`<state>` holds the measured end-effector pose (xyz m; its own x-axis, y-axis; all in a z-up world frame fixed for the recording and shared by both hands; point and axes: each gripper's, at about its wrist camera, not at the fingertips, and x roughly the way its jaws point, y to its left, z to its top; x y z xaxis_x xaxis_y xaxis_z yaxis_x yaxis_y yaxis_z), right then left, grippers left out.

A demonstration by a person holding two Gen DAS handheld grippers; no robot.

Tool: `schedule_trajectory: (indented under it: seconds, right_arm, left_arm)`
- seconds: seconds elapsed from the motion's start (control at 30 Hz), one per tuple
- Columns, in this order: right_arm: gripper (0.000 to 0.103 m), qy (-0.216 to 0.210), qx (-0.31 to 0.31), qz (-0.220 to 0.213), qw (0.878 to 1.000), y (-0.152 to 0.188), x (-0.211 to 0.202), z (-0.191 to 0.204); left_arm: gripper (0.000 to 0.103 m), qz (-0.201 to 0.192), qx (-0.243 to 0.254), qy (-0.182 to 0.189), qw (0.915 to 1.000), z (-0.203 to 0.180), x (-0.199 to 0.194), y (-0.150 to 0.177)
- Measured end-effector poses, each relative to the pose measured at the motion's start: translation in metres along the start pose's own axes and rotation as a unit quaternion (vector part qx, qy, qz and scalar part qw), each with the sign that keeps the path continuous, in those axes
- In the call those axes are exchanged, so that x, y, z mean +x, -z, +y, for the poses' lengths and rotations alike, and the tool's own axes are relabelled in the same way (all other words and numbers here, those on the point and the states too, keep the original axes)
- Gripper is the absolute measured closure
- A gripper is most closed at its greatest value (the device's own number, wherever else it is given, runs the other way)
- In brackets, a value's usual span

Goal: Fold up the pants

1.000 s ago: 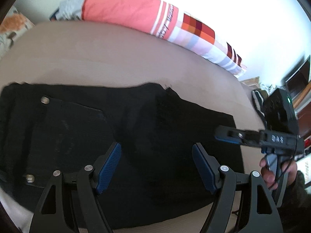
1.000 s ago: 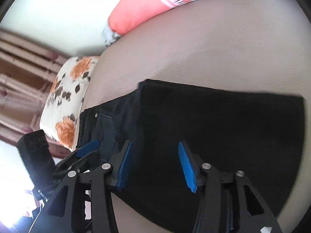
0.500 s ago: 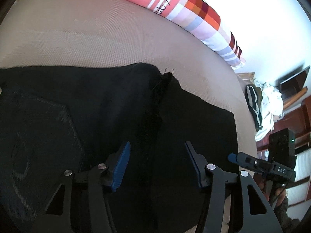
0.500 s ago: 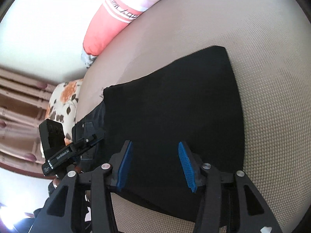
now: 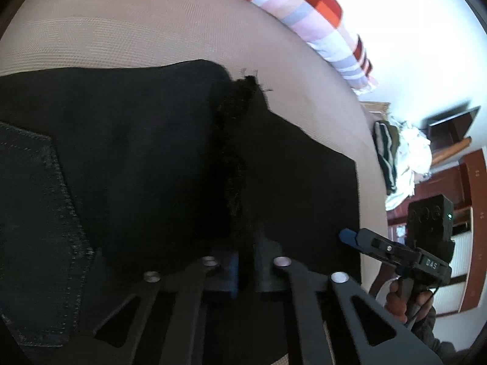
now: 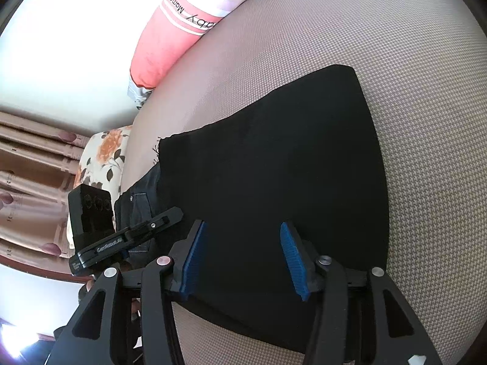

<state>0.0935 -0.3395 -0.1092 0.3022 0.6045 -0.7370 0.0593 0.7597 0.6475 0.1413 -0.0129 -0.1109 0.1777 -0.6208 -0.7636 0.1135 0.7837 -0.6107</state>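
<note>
One pair of black pants [image 5: 158, 164] lies flat on a beige, woven-textured bed [image 6: 426, 121], folded over, with a stitched back pocket left of the left claw [image 5: 243, 270] and a frayed fabric edge running straight ahead of it. That claw's jaws have just been closing and now pinch a ridge of the black cloth. The right claw [image 6: 243, 258] hangs over the pants' near edge, its two ribbed blue pads [image 6: 292, 255] apart, gripping nothing. Beyond both claws lies one long pink-and-checked pillow [image 6: 170, 42]; one floral cushion [image 6: 100, 158] sits left of the right claw.
</note>
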Motion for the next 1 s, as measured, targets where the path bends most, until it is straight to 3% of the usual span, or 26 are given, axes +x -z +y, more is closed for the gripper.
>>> schedule_trajectory:
  seconds: [0.17,0.4,0.53,0.63,0.7,0.77,0.87,1.0]
  right_arm:
    - [0.054,0.016,-0.014,-0.005,1.0,0.0,0.001,0.006]
    - [0.056,0.104,-0.077,-0.02,0.991,0.004,0.002,0.017]
    - [0.058,0.131,-0.112,-0.026,0.985,0.008,0.008,0.022]
    - [0.058,0.151,-0.127,-0.028,0.98,0.008,0.007,0.03]
    - [0.058,0.17,-0.138,-0.045,0.975,0.004,0.003,0.035]
    - [0.058,0.189,-0.154,-0.06,0.968,-0.003,-0.001,0.039]
    - [0.057,0.217,-0.169,-0.074,0.959,-0.022,0.0,0.042]
    - [0.058,0.231,-0.17,-0.072,0.955,-0.045,0.01,0.037]
  left_arm:
    - [0.1,-0.028,0.02,-0.026,0.9991,-0.012,-0.014,0.009]
    - [0.099,-0.022,0.069,-0.084,0.9938,-0.016,-0.009,0.02]
    - [0.095,-0.028,0.089,-0.101,0.9905,-0.018,-0.007,0.021]
    - [0.084,-0.042,0.099,-0.136,0.9848,-0.021,-0.015,0.02]
    - [0.081,-0.077,0.118,-0.153,0.9781,-0.025,-0.027,0.019]
    - [0.068,-0.102,0.134,-0.157,0.9731,-0.032,-0.033,0.015]
    - [0.066,-0.111,0.151,-0.156,0.9699,-0.041,-0.03,0.005]
    - [0.066,-0.11,0.162,-0.148,0.9694,-0.047,-0.015,-0.009]
